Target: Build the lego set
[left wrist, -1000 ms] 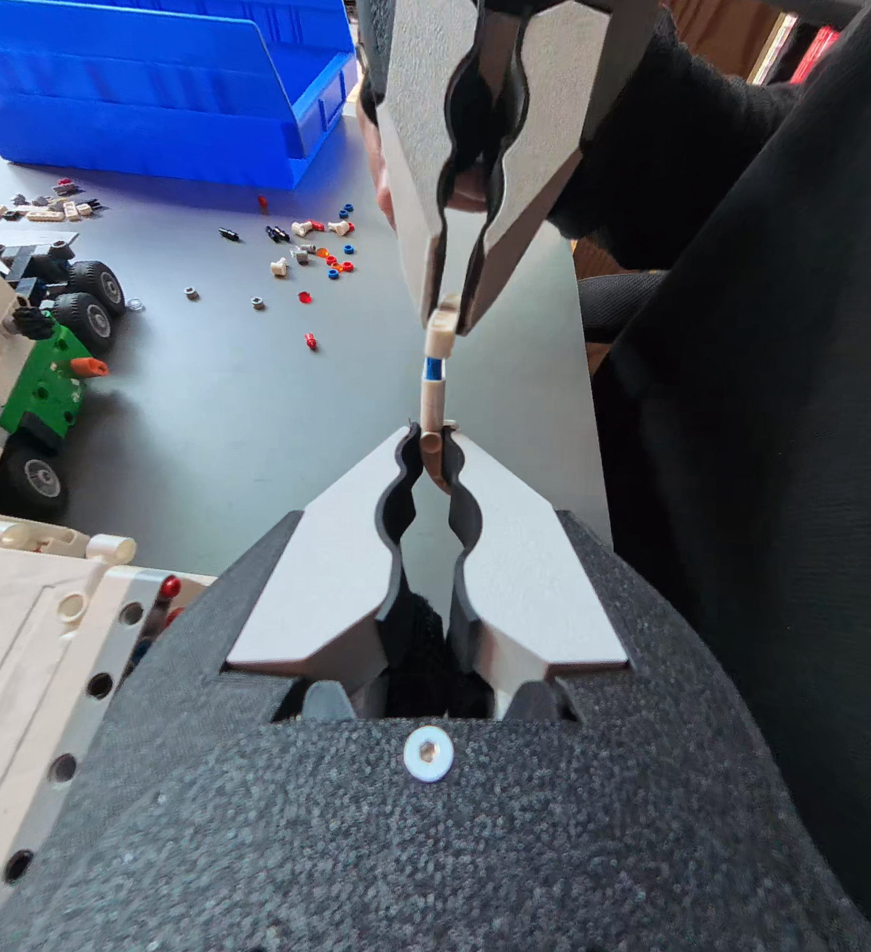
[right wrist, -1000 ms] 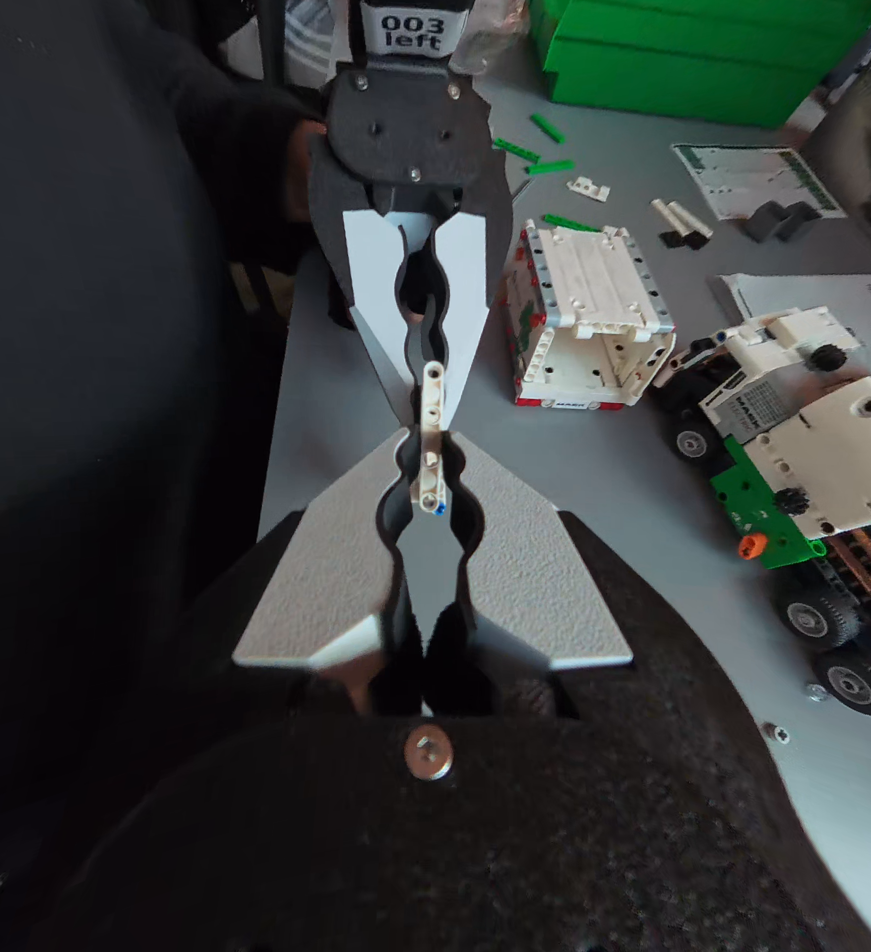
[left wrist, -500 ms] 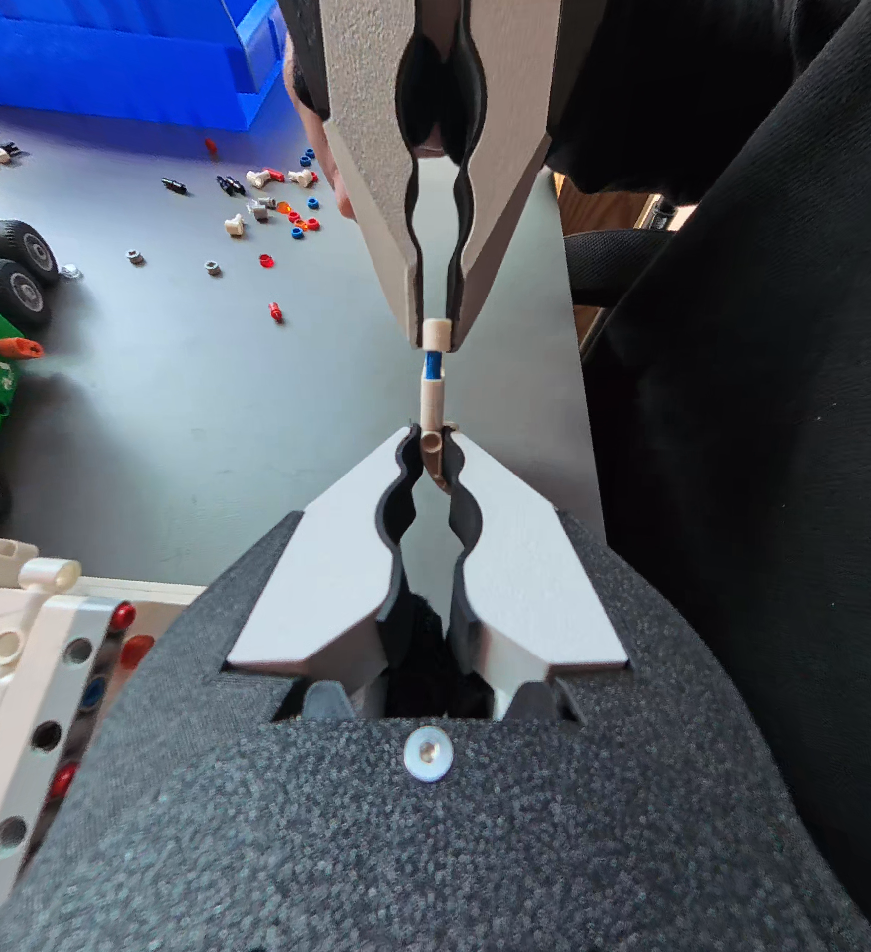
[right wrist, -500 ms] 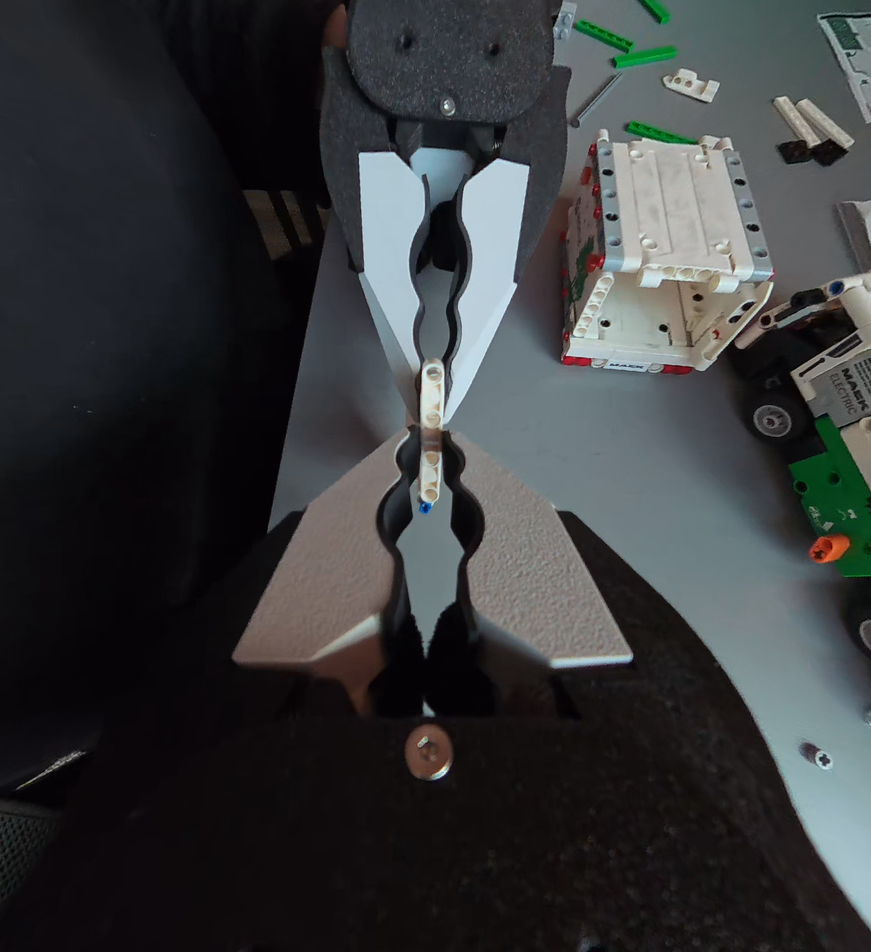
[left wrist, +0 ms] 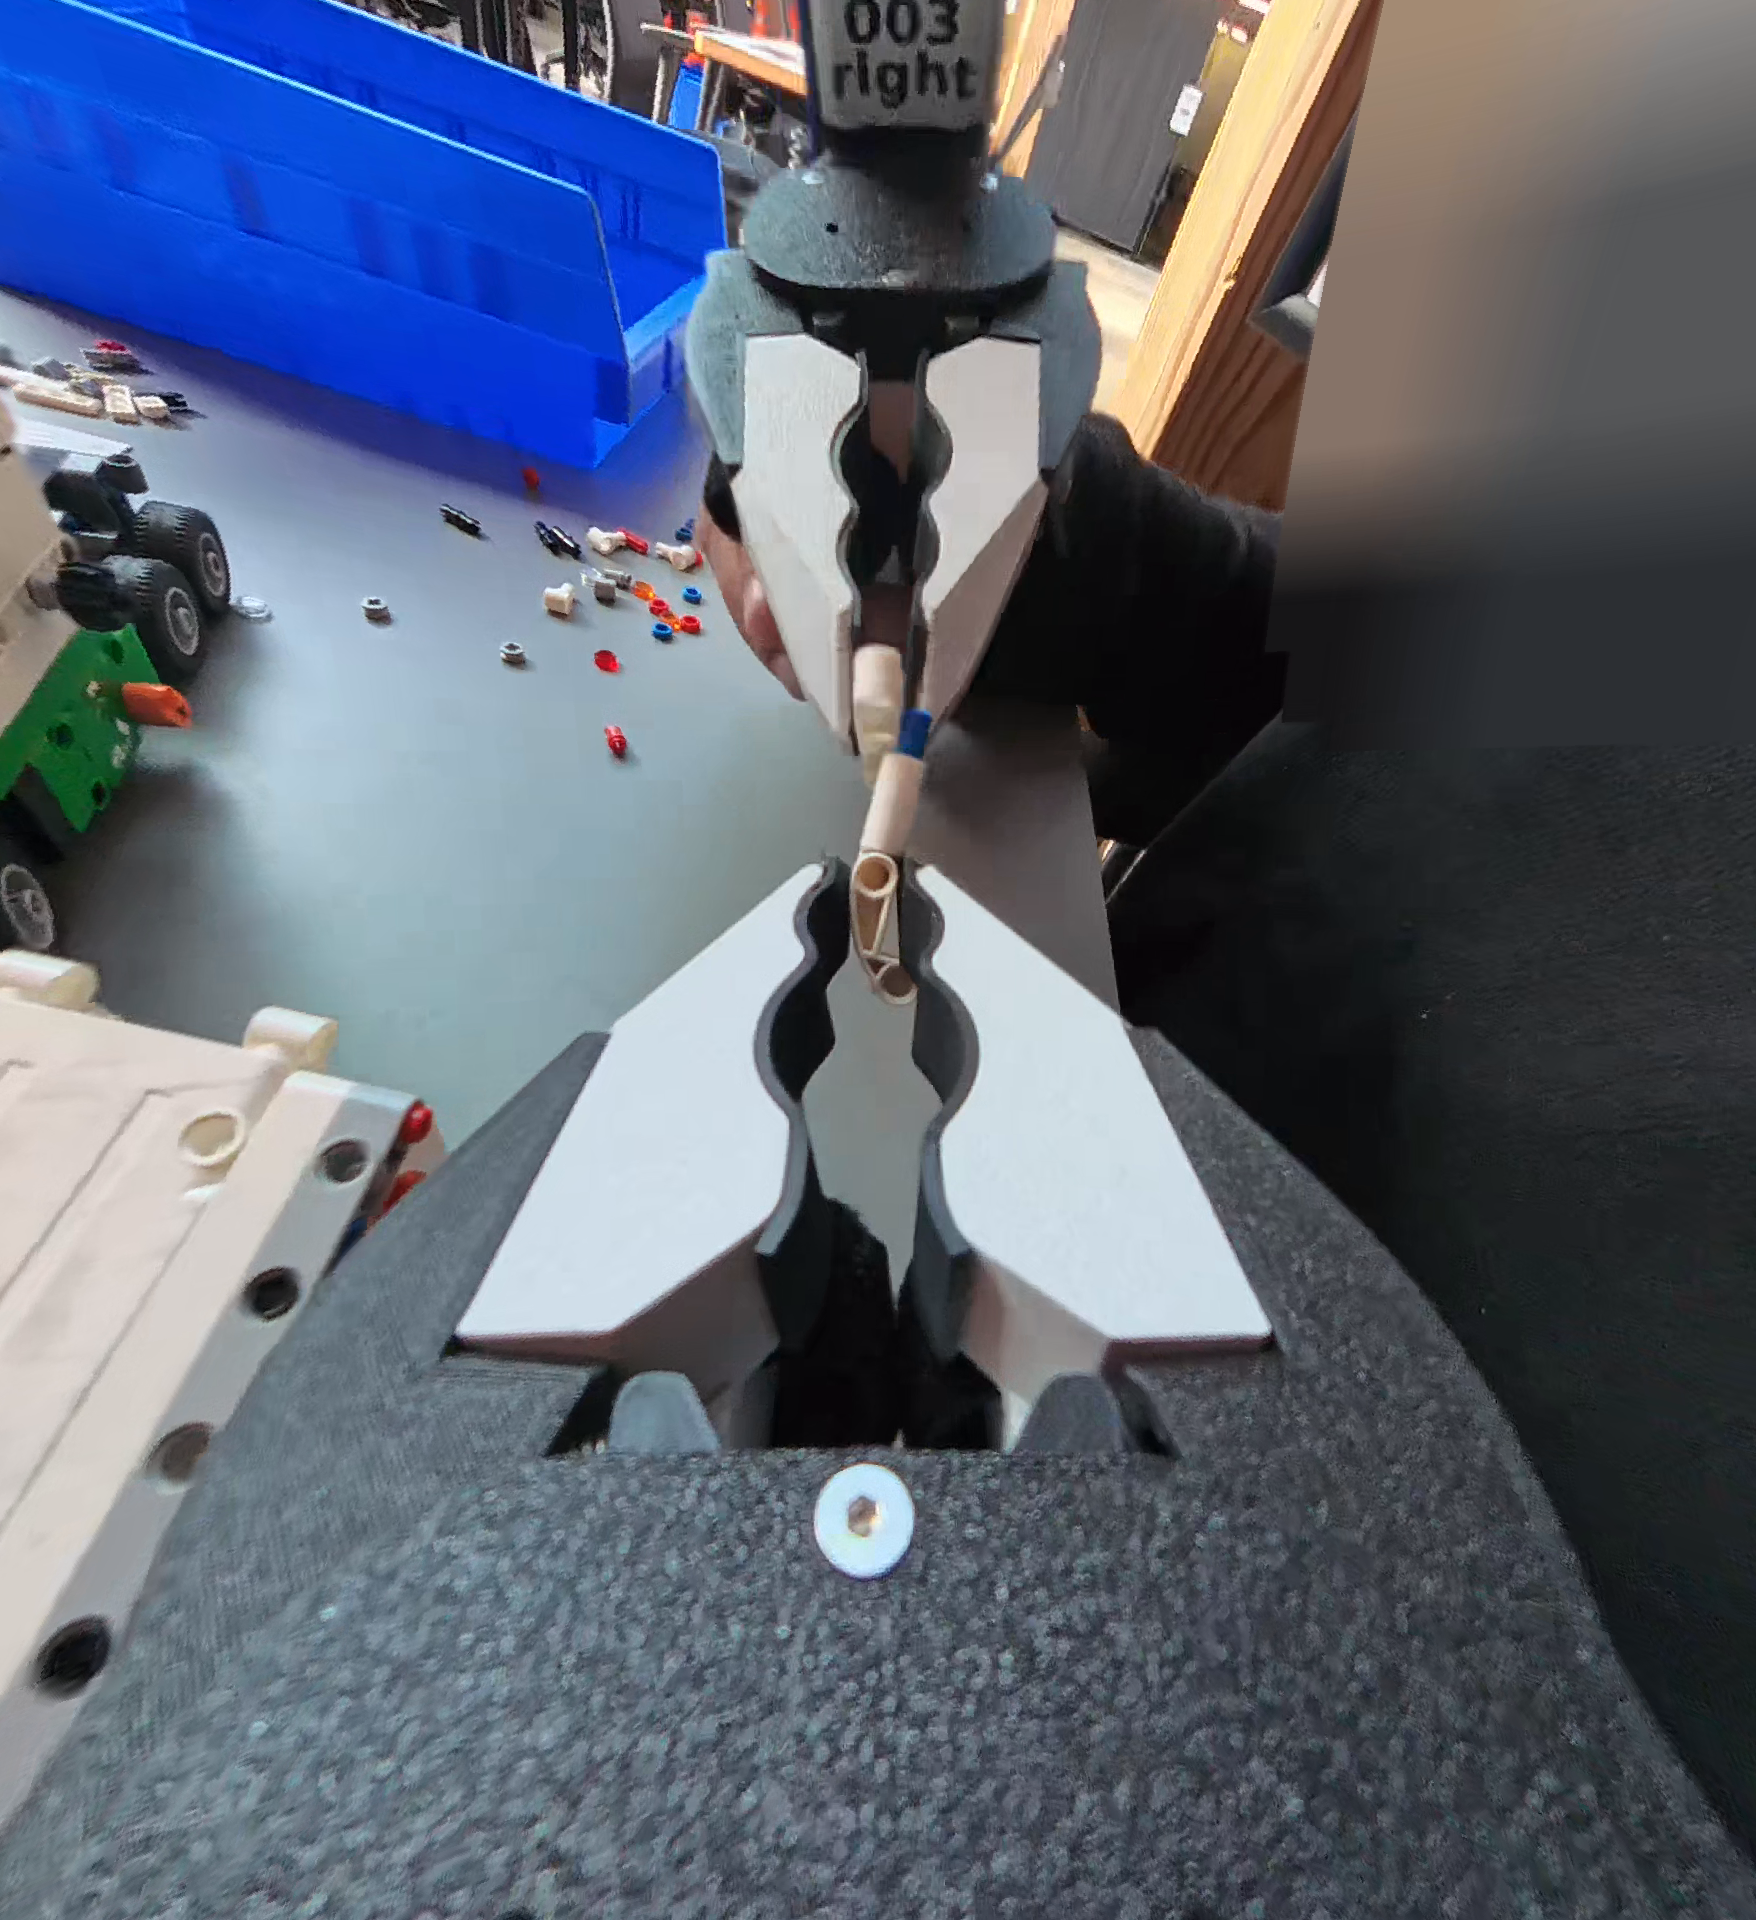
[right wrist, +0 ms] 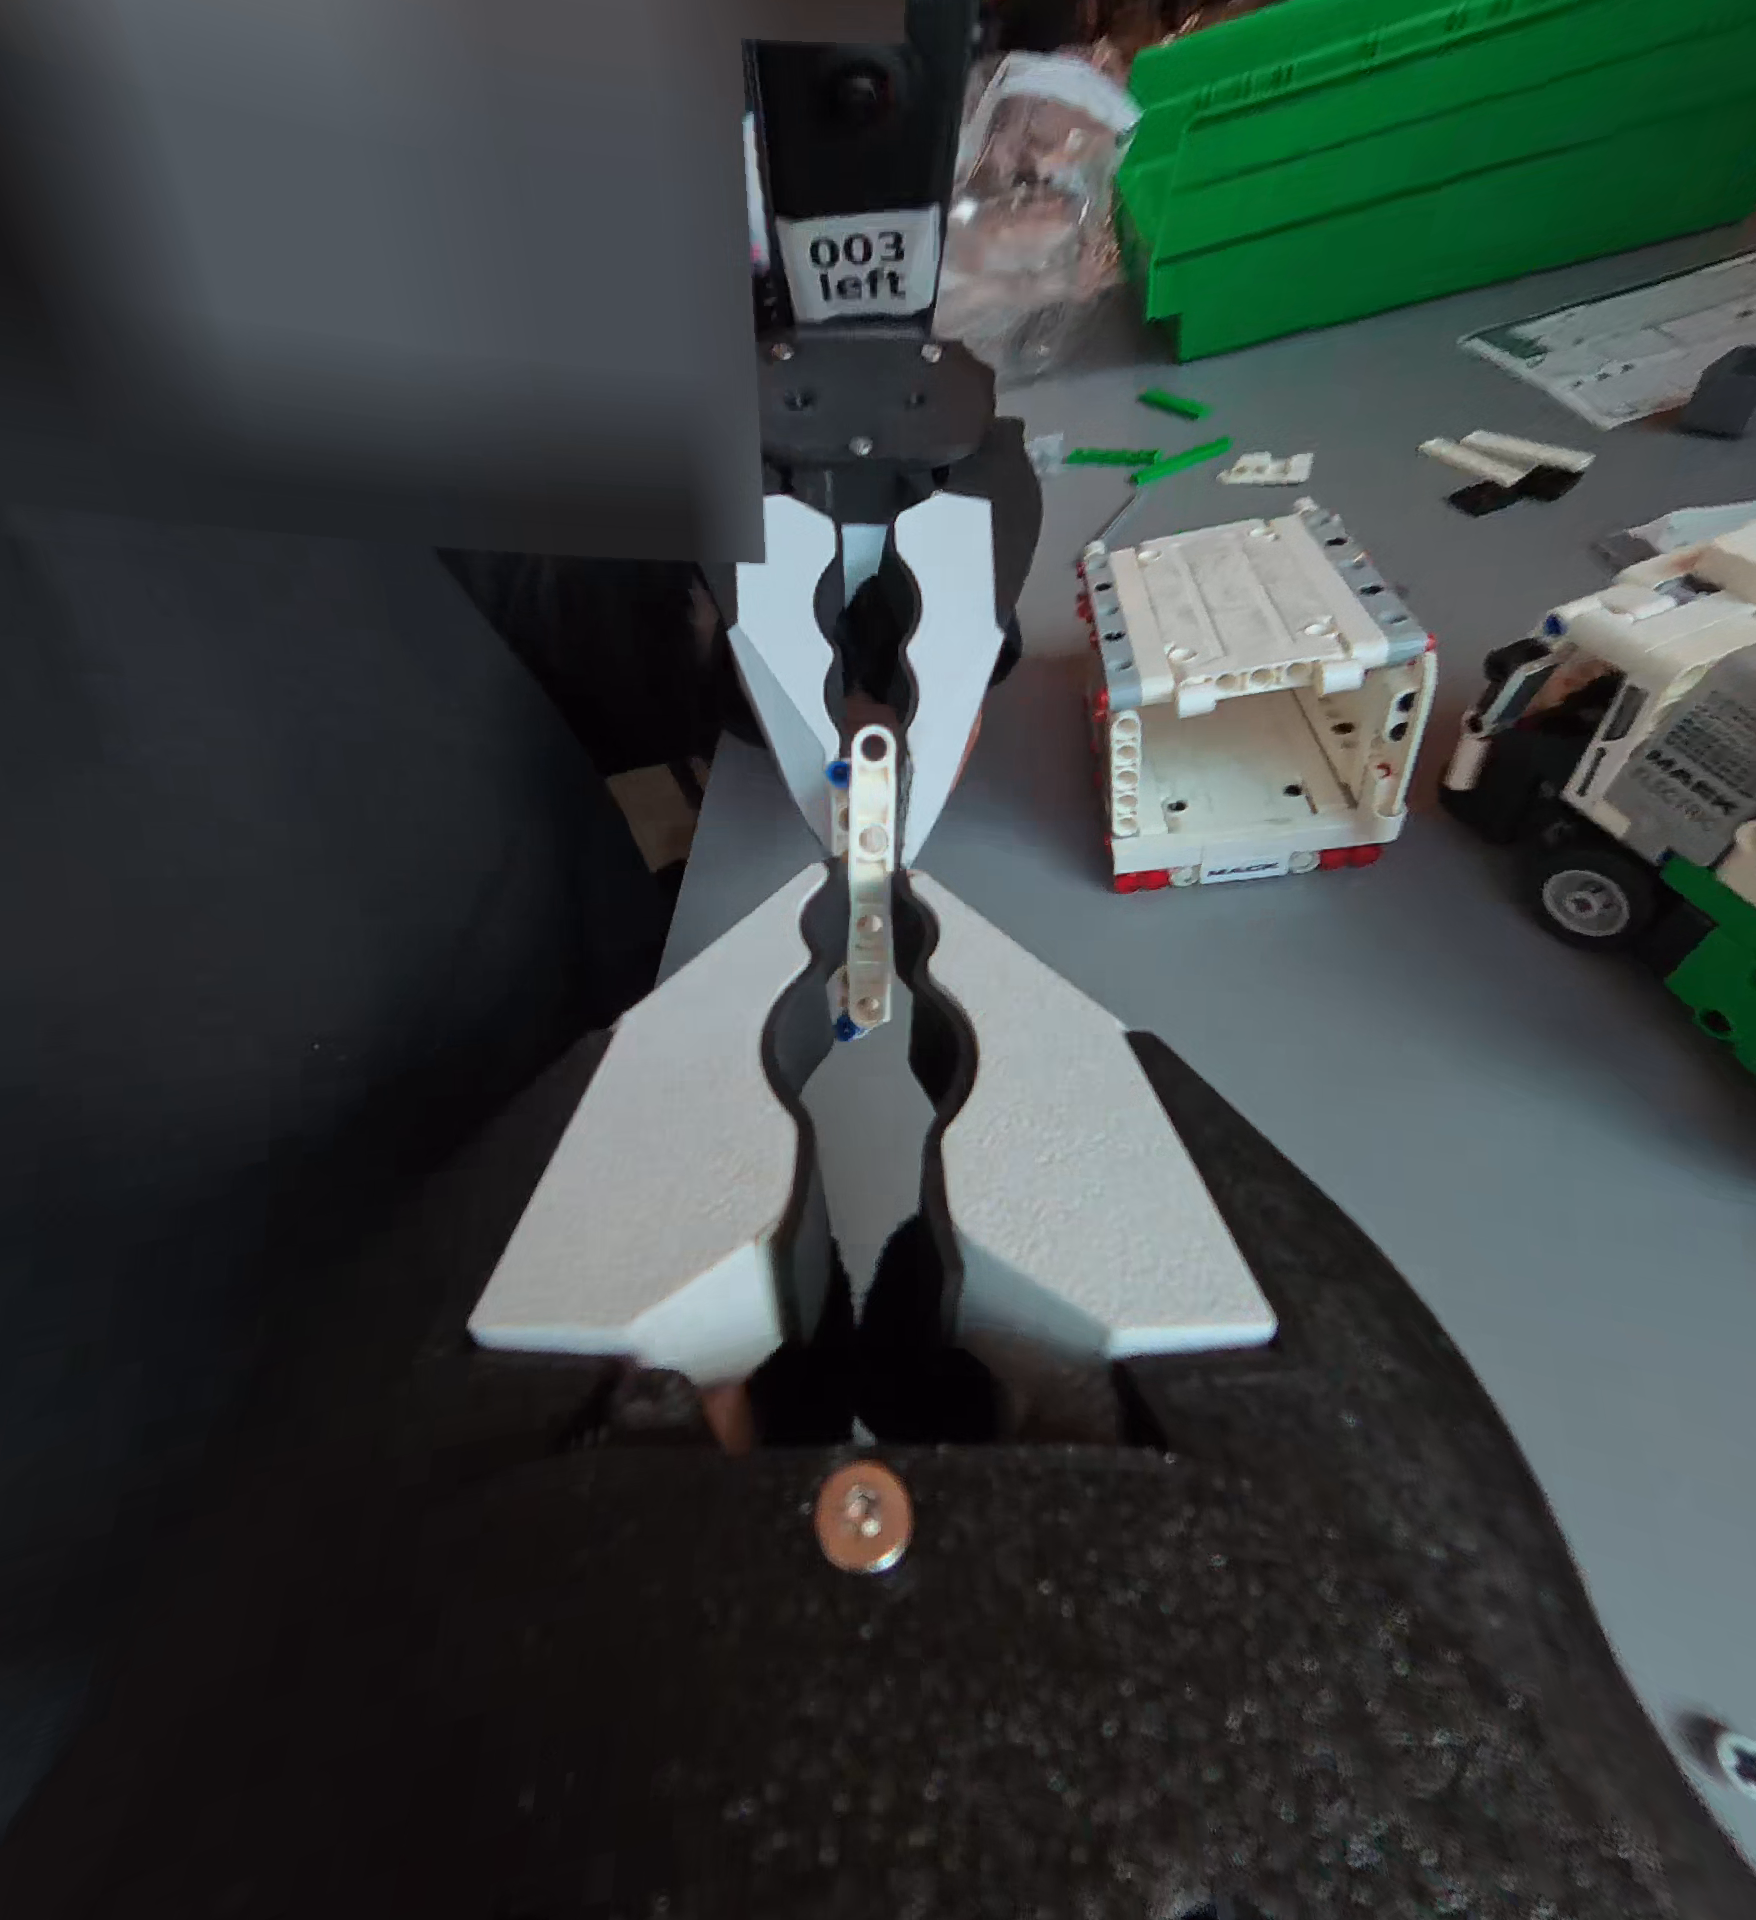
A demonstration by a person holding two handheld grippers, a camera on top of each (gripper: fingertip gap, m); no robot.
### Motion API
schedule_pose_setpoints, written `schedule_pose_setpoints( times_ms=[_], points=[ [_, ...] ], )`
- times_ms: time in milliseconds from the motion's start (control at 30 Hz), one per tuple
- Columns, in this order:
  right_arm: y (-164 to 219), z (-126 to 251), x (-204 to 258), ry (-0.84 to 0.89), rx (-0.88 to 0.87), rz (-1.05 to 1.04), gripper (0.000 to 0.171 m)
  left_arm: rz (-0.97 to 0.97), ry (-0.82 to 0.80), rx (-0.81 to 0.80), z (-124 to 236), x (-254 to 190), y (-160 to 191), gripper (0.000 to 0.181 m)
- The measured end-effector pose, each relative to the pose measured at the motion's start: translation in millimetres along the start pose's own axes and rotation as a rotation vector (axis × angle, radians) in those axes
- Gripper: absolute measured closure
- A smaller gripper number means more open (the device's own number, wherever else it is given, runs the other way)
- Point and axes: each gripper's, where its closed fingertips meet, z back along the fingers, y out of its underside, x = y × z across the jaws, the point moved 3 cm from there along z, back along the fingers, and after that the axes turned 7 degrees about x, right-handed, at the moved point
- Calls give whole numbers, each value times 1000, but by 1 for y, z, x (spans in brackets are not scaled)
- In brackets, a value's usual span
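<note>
A thin white beam assembly with blue pins hangs in the air between my two grippers, which face each other tip to tip. My left gripper is shut on one end of it. My right gripper is shut on the other end. In the left wrist view the right gripper comes down from above, and a blue pin shows at its tips. In the right wrist view the left gripper stands just beyond the beam.
The grey table carries a blue bin, scattered small pieces, a green and white truck, a white box body, green bins and a booklet. A person's dark clothing is close beside the grippers. My two grippers' fingertips are within a few centimetres of each other.
Both grippers still hold the beam assembly. The pair has tilted and the views have swung, so the assembly now leans and the blue pin shows on its side.
</note>
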Motion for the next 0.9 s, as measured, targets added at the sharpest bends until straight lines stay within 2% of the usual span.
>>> schedule_pose_setpoints(
  times_ms=[67, 133, 200, 333, 633, 900],
  points=[
    [-7, 11, 0, 48, -59, 9, 165, 74, 23, -14, 3, 5, -1, 176],
    [-4, 14, 3, 100, -18, 39, 165, 110, 23, -22, 4, 9, -1, 176],
    [1, 10, 3, 170, 47, 82, 165, 96, 25, -4, 2, 8, 0, 176],
    [5, 4, 0, 180, 80, 75, 165, 67, 25, 39, -3, 4, 4, 176],
    [10, 1, 0, 69, 78, 17, 165, 36, 20, 51, -5, 1, 5, 176],
    [4, -4, 5, -170, -58, -168, 165, 56, 83, -60, 7, -5, -4, 176]
  ],
)
